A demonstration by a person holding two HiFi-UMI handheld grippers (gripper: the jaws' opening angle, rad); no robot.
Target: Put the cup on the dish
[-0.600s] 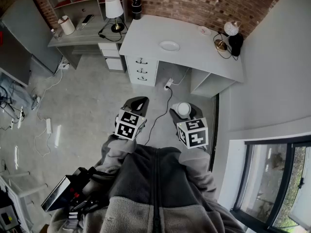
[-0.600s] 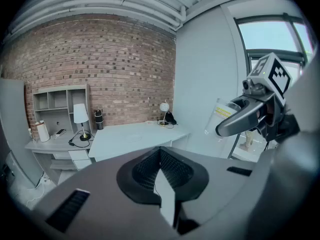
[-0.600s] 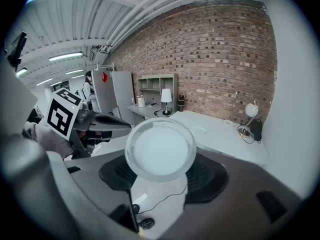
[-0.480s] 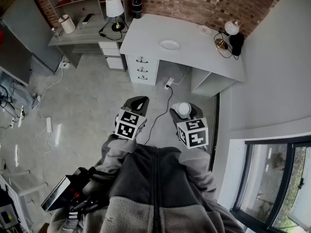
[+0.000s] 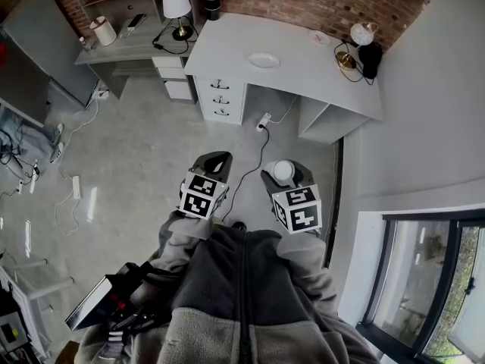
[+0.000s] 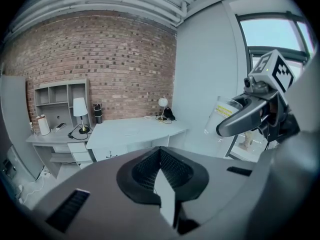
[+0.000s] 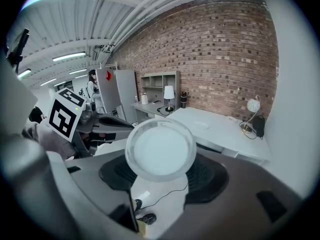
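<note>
Head view, change: the worktop (image 5: 318, 82) and the dish (image 5: 264, 60) sit a little higher in the frame than half a second ago. A shoe tip (image 5: 239, 225) now shows at centre, just below the tongs. Both tongs keep their places mid-frame.
Meaning: we judge that we are mid-step, so the carry is under way and the placing has not begun. The dish lies well apart from the cup, in the upper middle of the frame.
Cup: the clear cup (image 7: 160, 150) is at the centre of the right gripper view, its round end facing the camera. It is over the floor, not the worktop.
Right tongs (image 5: 283, 174): spread wide and pinching the cup.
Left tongs (image 6: 160, 154): pressed together, nothing between them. At the right of that view we see the cup side-on in the other tongs.
Hard to make out: where the pads meet the cup, since the cup covers them; whether the cup holds anything; what the small pale thing (image 5: 318, 36) at the worktop's far edge is. The dish is tiny in both gripper views.
</note>
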